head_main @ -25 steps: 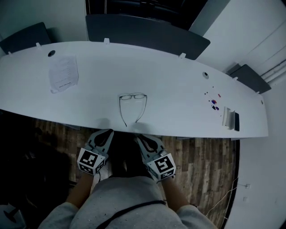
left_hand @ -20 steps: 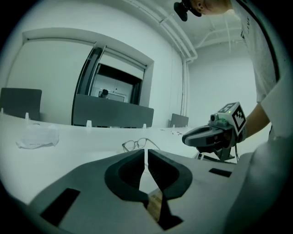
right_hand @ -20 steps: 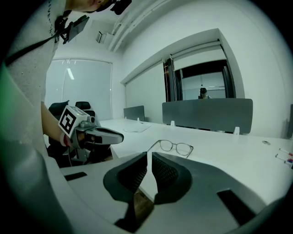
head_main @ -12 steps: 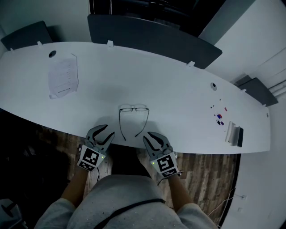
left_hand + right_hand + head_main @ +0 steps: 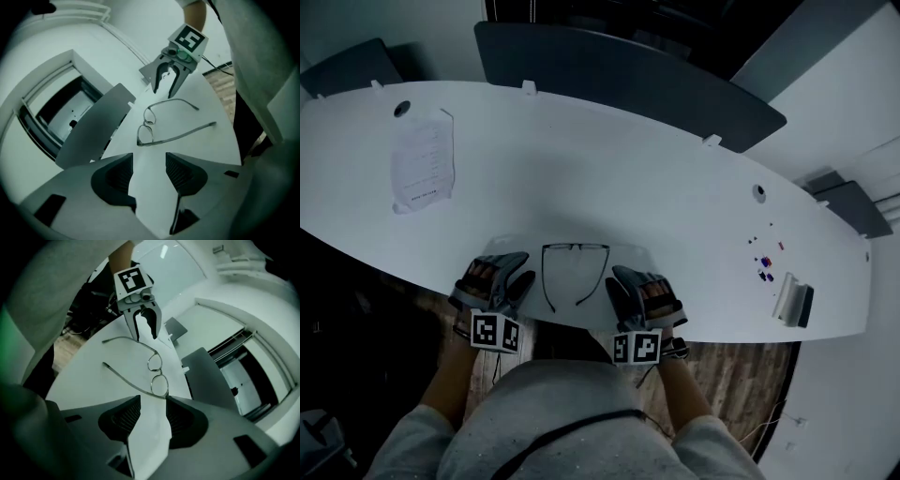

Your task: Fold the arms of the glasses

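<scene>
Glasses (image 5: 575,272): thin wire frame, rounded lenses, both arms out straight; they lie flat near the table's front edge, right between the two grippers.
Left gripper (image 5: 508,277): jaws have just been opening and stand wide, ribbed pads bare, nothing between them.
Right gripper (image 5: 628,286): same story, just opened and empty, with the frame's corner just ahead of its tips.
Table (image 5: 628,187): smooth, white, long curve.
Around: printed paper sheet (image 5: 422,161) far left, small coloured bits (image 5: 764,267) far right, dark panel (image 5: 619,75) behind.

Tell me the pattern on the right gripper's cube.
Black squares on white, a square marker on each visible face of the cube. It shows best in the left gripper view.
</scene>
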